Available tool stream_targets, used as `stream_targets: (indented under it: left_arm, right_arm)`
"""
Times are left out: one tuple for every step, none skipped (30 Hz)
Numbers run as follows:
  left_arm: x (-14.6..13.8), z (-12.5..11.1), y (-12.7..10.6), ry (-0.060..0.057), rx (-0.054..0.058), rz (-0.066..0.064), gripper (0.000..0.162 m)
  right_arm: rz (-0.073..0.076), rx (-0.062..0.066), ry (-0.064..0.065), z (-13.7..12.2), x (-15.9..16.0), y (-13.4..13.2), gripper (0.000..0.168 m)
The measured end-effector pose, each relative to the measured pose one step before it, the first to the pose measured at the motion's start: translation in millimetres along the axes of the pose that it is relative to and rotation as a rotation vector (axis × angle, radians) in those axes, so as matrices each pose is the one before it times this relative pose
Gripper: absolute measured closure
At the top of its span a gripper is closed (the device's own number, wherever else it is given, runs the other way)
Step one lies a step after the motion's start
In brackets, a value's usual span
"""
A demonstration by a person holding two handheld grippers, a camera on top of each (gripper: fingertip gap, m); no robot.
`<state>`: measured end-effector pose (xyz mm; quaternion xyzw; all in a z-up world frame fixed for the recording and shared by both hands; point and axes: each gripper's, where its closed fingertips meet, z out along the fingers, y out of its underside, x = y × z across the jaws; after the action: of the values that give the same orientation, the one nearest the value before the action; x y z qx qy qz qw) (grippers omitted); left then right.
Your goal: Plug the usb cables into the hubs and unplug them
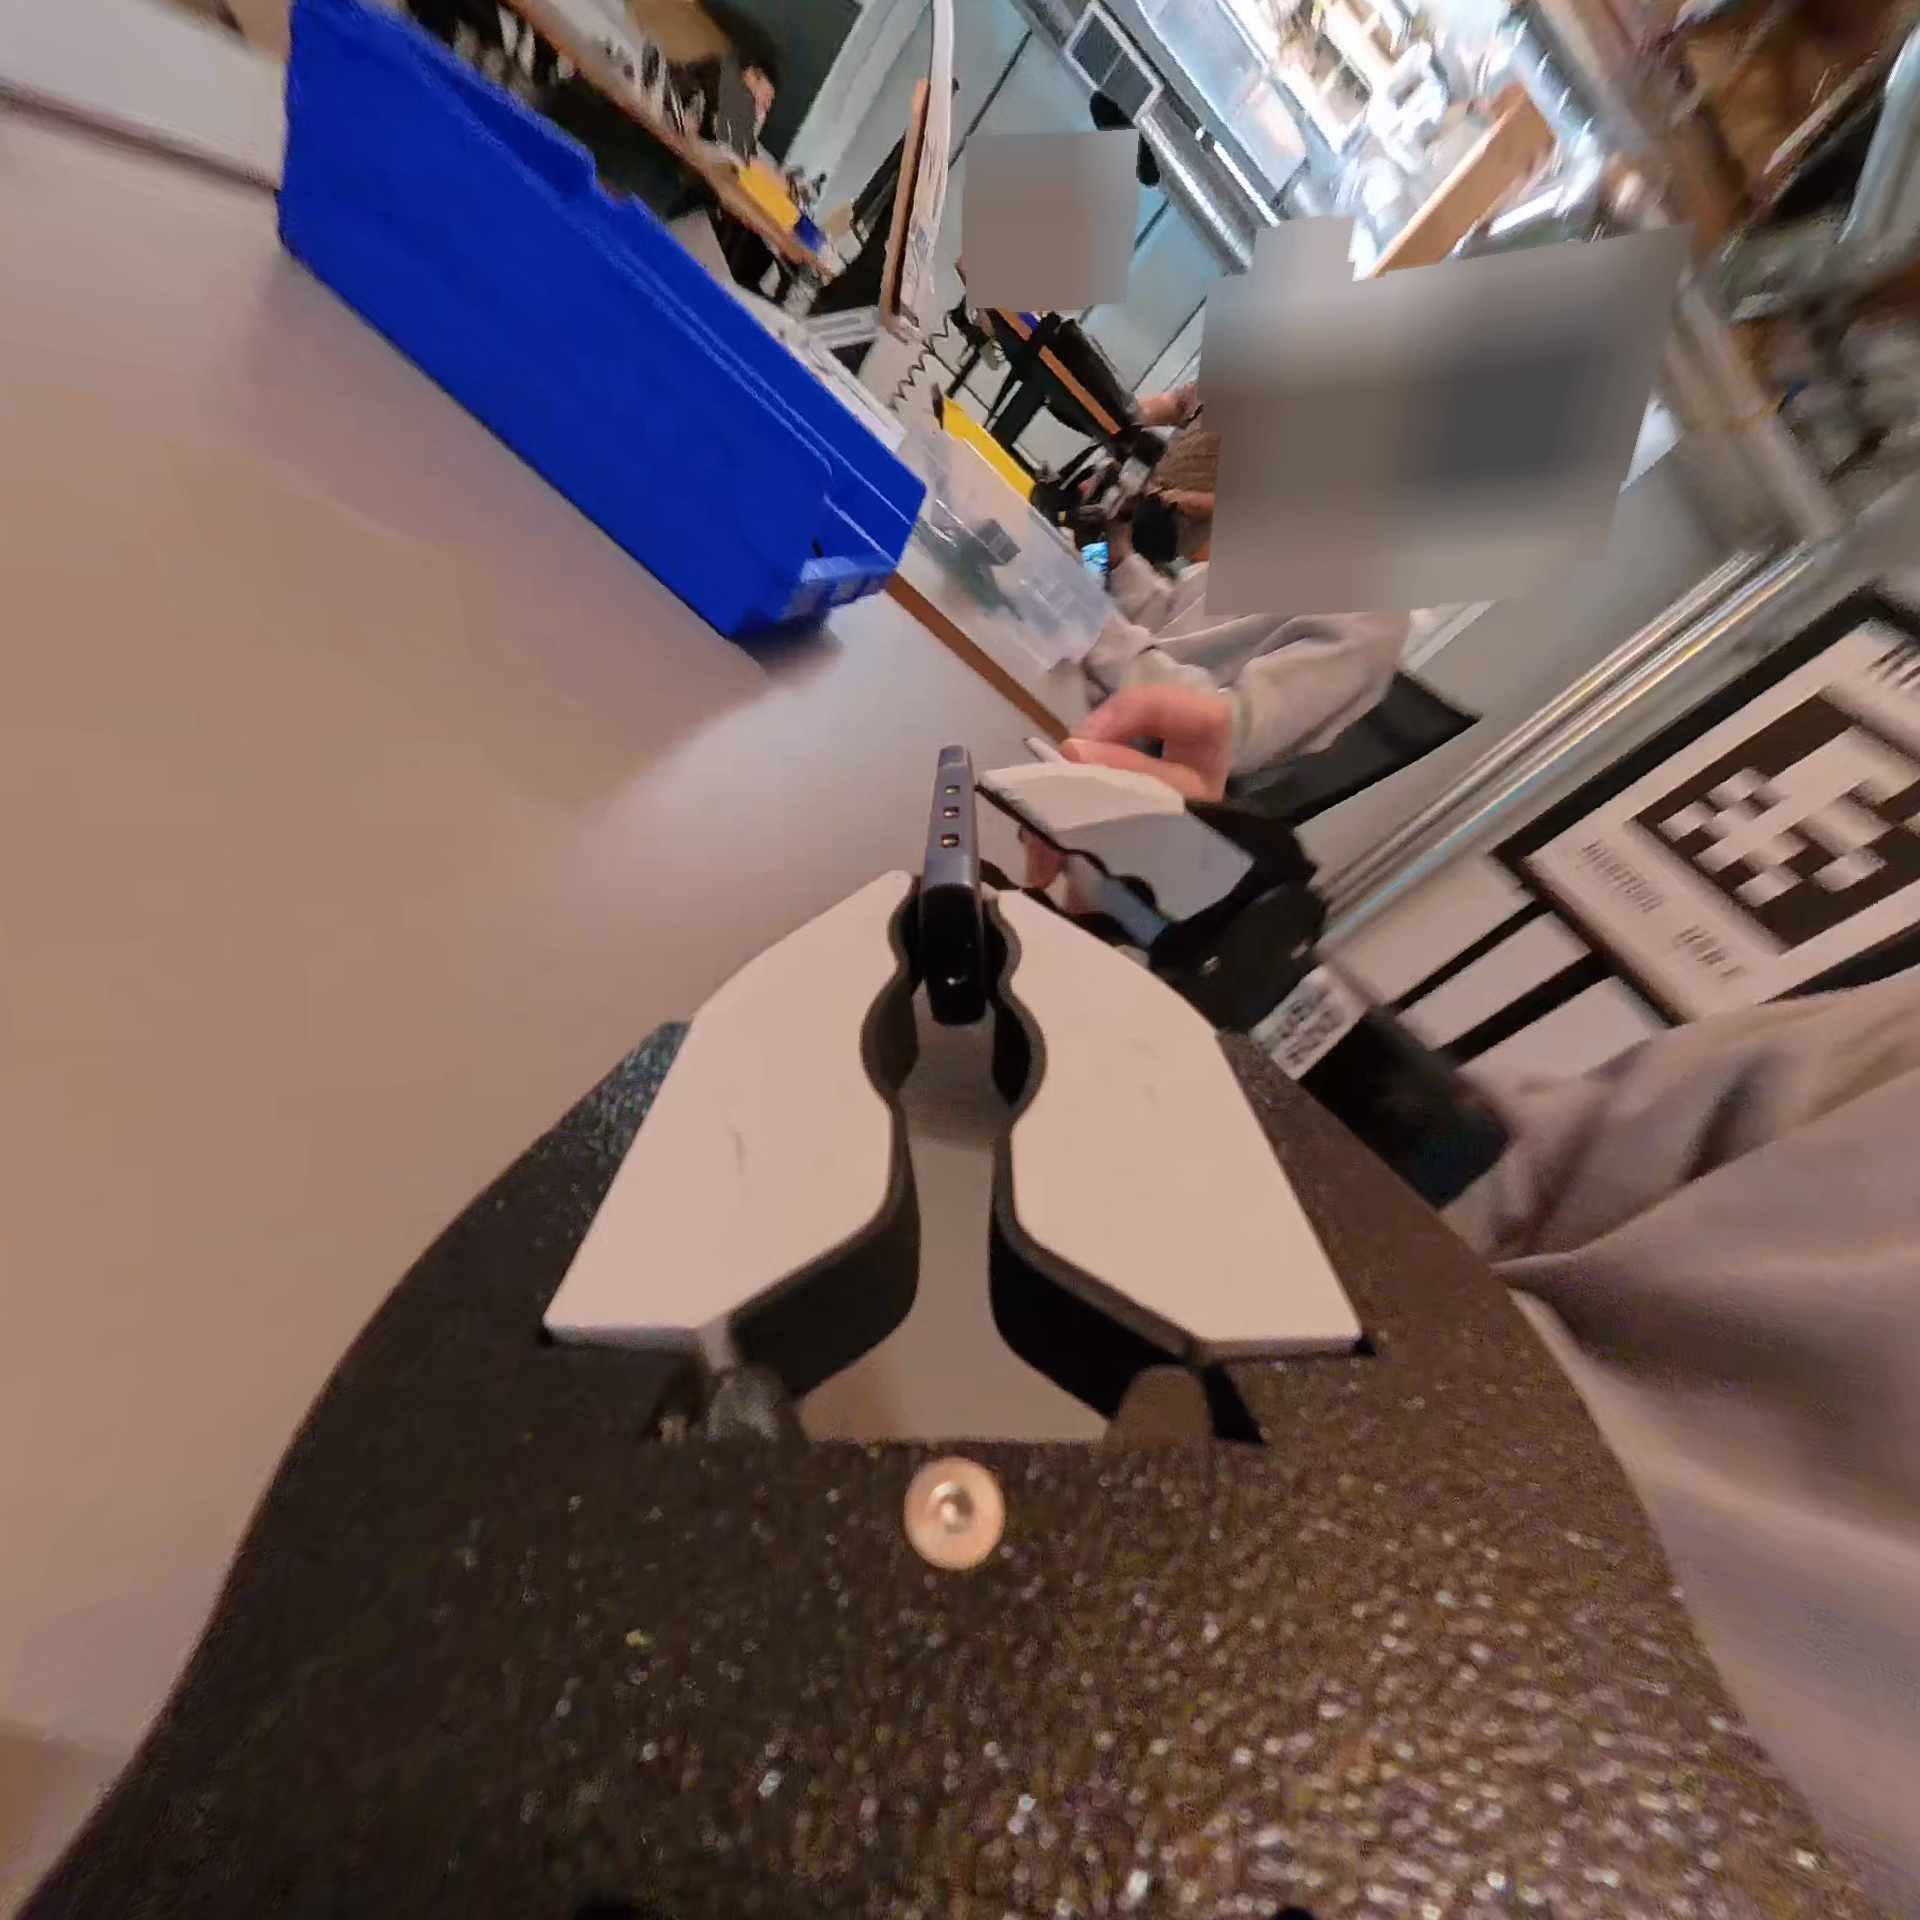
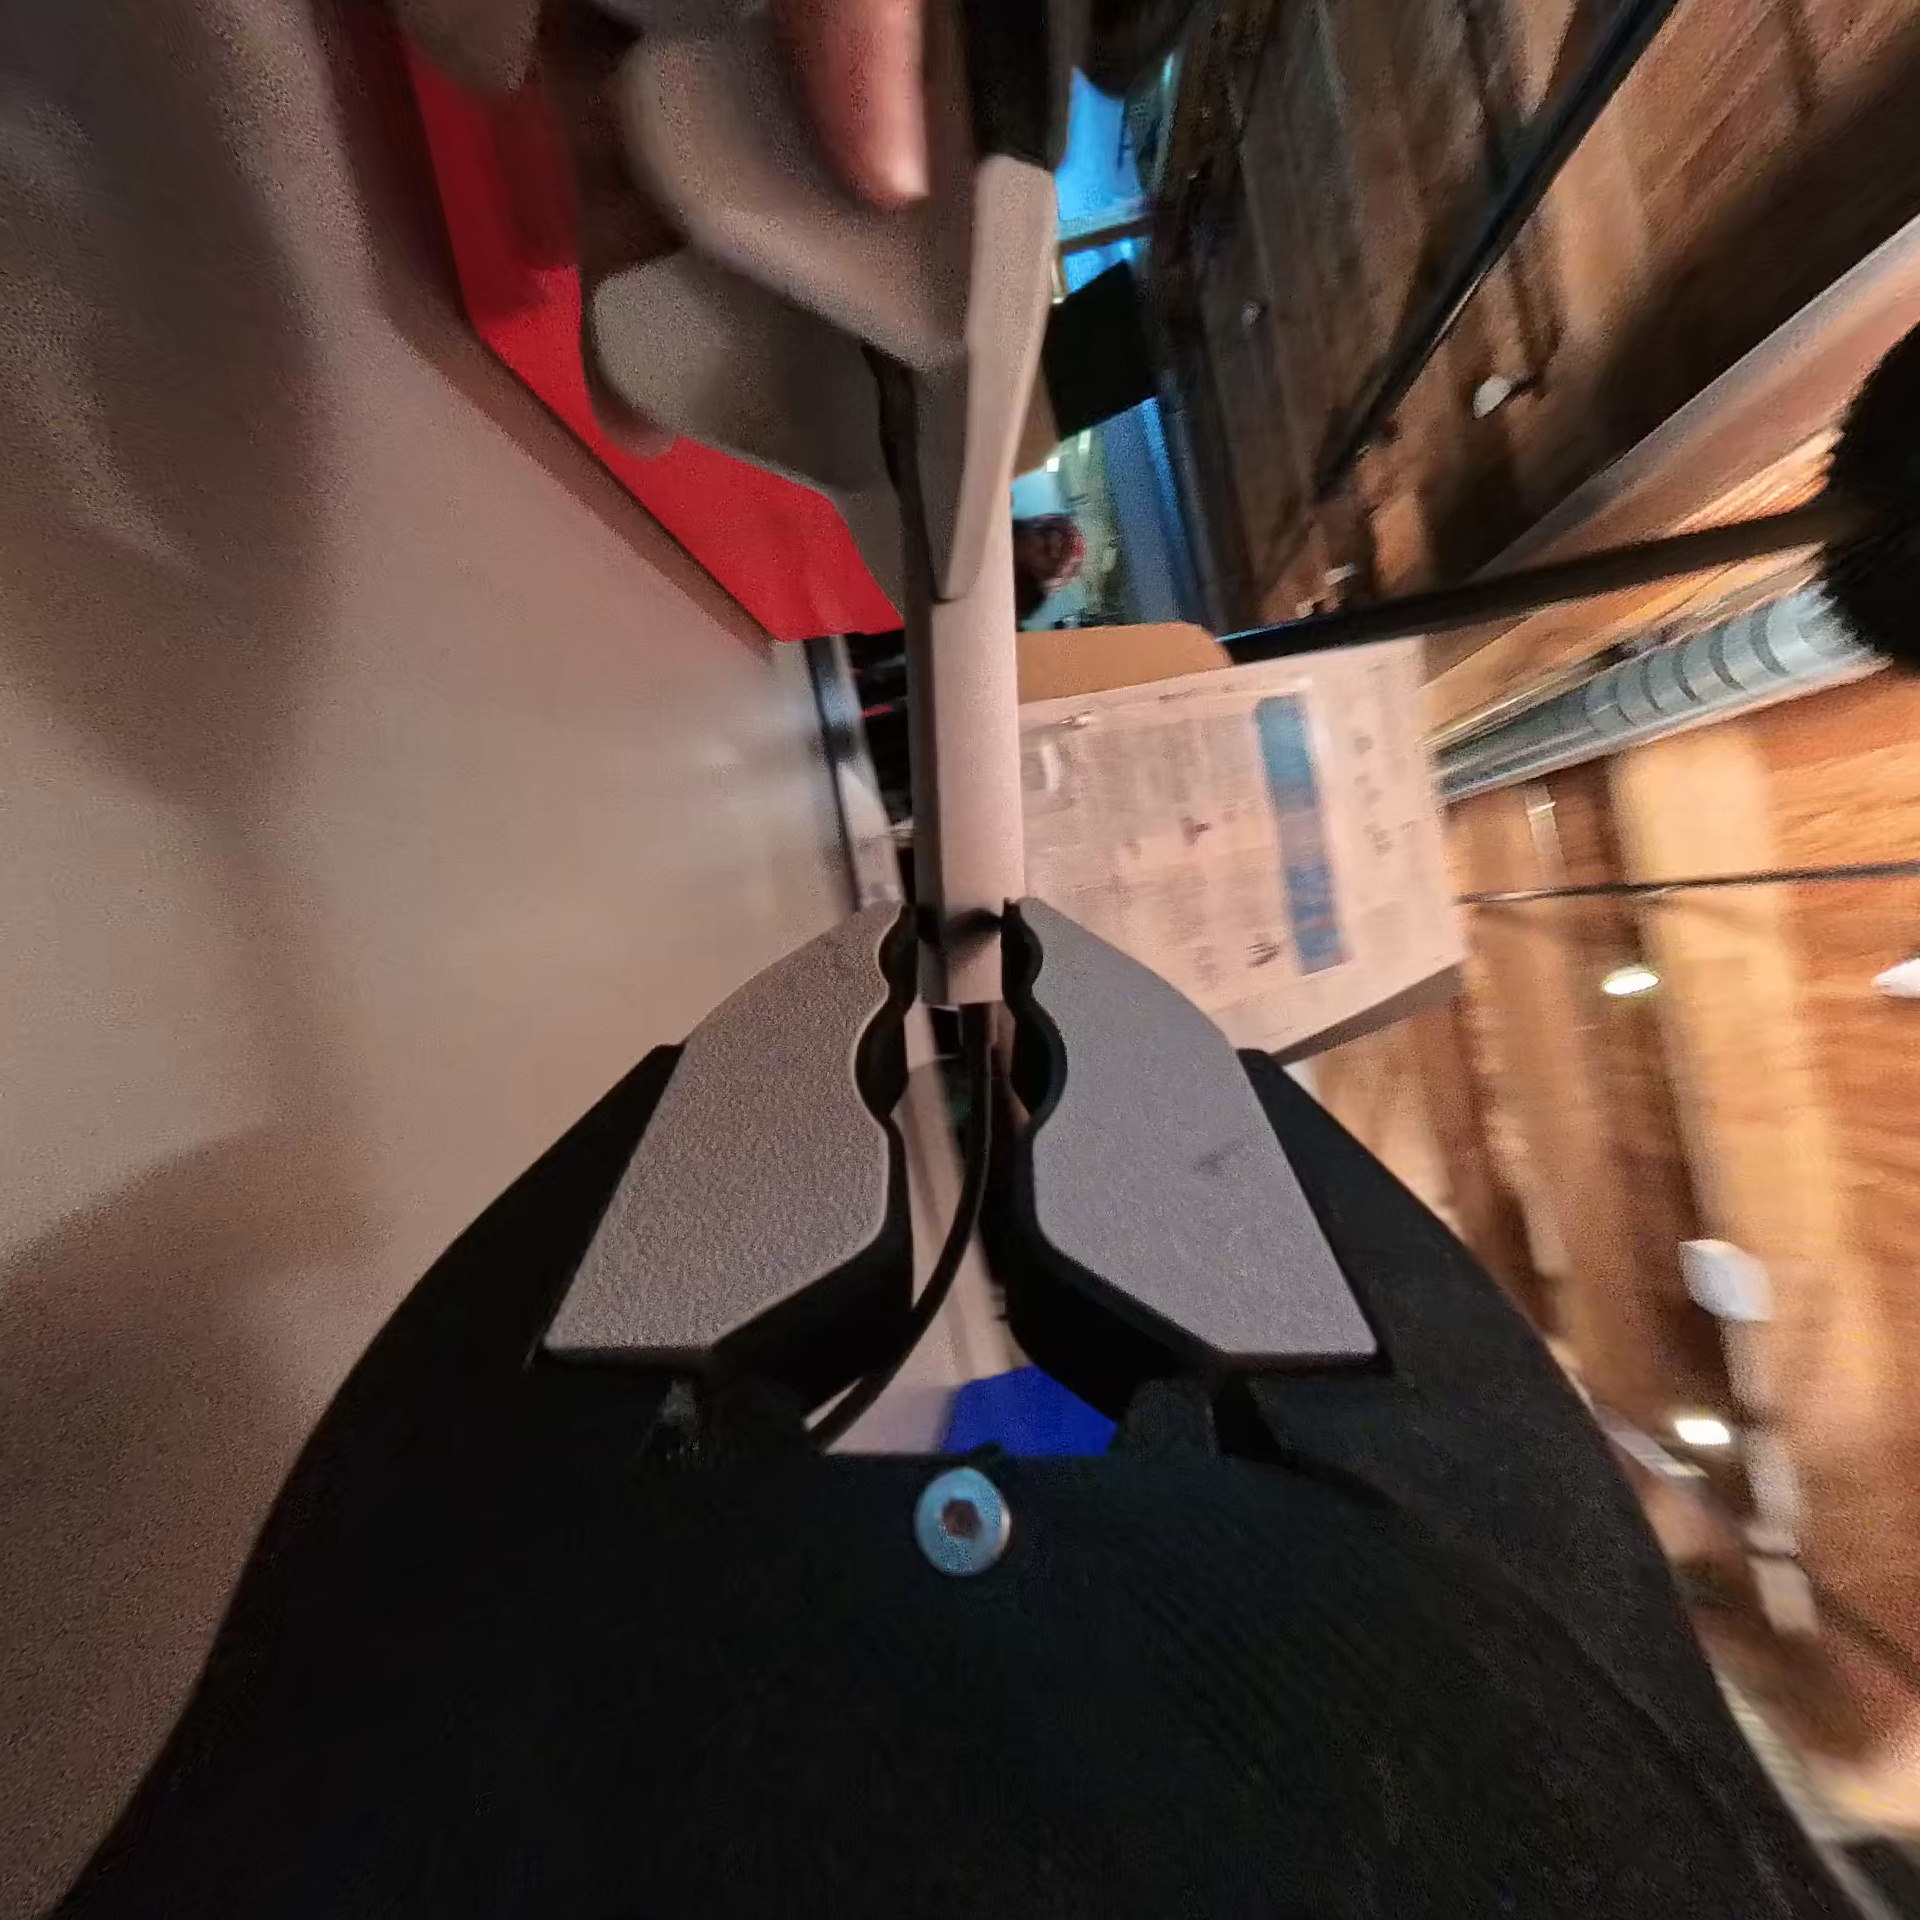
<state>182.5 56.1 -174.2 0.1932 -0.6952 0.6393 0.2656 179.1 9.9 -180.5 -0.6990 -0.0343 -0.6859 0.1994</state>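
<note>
The left tool (image 1: 951,935) was closed on a dark USB hub (image 1: 951,883), gripping its near end so that the body projected toward 12 o'clock with a row of small ports facing 3 o'clock. The right tool (image 2: 961,940) was closed on the rear of a cable plug (image 2: 966,800), a pale sleeve projecting toward 12 o'clock, with the thin black cable (image 2: 961,1174) trailing back between its fingers toward 6 o'clock. In the left wrist view the right tool (image 1: 1117,831) lay just beside the hub at 3 o'clock; whether the plug was seated could not be determined. Both items were held above the pale tabletop (image 1: 312,831), with a blue bin (image 1: 561,343) well apart at 10 o'clock and a red object (image 2: 665,457) at 11 o'clock in the right wrist view. The step appeared to be mating or separating plug and port. For good execution, the hub should be held rigid, the plug kept square to the port face, and force applied along the port axis only. Side load would risk twisting the hub in its end grip.
</note>
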Motion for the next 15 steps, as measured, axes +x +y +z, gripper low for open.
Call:
stream_targets:
  left_arm:
    - [-0.20,0.52,-1.87,-0.0173,0.0183,0.0964,0.153]
    - [0.65,-0.35,-3.85,-0.0150,0.0312,0.1025,0.153]
    - [1.81,-1.10,-5.14,-0.0051,0.0380,0.0986,0.153]
    - [3.10,-1.75,-5.18,0.0053,0.0375,0.0946,0.153]
    - [5.61,-2.30,-4.34,0.0217,0.0340,0.0987,0.153]
    - [7.26,-2.52,-3.87,0.0317,0.0318,0.0961,0.154]
    - [5.92,-2.59,-2.79,0.0247,0.0248,0.0801,0.154]
    - [3.97,-2.25,-1.21,0.0169,0.0138,0.0570,0.154]
    - [2.45,-2.08,-1.10,0.0083,0.0141,0.0454,0.154]
    - [2.40,-1.76,-0.58,0.0082,0.0086,0.0424,0.154]
    - [2.11,-0.89,0.06,0.0059,0.0003,0.0348,0.154]
    - [1.30,-0.11,-0.11,0.0023,-0.0035,0.0260,0.153]
    - [1.98,0.49,-1.03,0.0091,0.0009,0.0171,0.153]
    - [3.09,1.06,-1.69,0.0172,0.0059,0.0056,0.153]
    - [2.99,1.38,-1.95,0.0182,0.0095,-0.0026,0.154]
  right_arm:
    - [0.0964,0.0038,-0.0324,-0.69,1.45,2.16,0.154]
    - [0.1266,0.0051,-0.0399,-1.34,2.92,1.99,0.152]
    - [0.1461,0.0176,-0.0624,-2.09,1.81,0.14,0.144]
    - [0.1564,0.0403,-0.0946,-3.27,-1.06,-4.24,0.136]
    - [0.1434,0.0387,-0.1085,-4.77,-2.72,-5.93,0.131]
    - [0.1069,0.0410,-0.0915,-6.33,-2.00,-7.45,0.132]
    - [0.0747,0.0424,-0.0808,-7.09,-2.36,-8.83,0.137]
    - [0.0579,0.0303,-0.0419,-7.00,1.03,-8.60,0.142]
    - [0.0645,0.0306,-0.0168,-5.80,3.07,-8.45,0.140]
    - [0.0787,0.0285,-0.0017,-3.76,4.68,-7.92,0.113]
    - [0.0641,0.0150,-0.0049,-3.03,3.30,-6.44,0.106]
    - [0.0406,0.0099,-0.0231,-2.38,-0.79,-4.92,0.110]
    - [0.0232,0.0025,-0.0225,-1.11,-2.24,-2.95,0.110]
    - [0.0056,-0.0120,-0.0176,0.61,-2.05,0.32,0.108]
    - [-0.0226,-0.0280,-0.0161,2.31,-2.21,4.09,0.110]
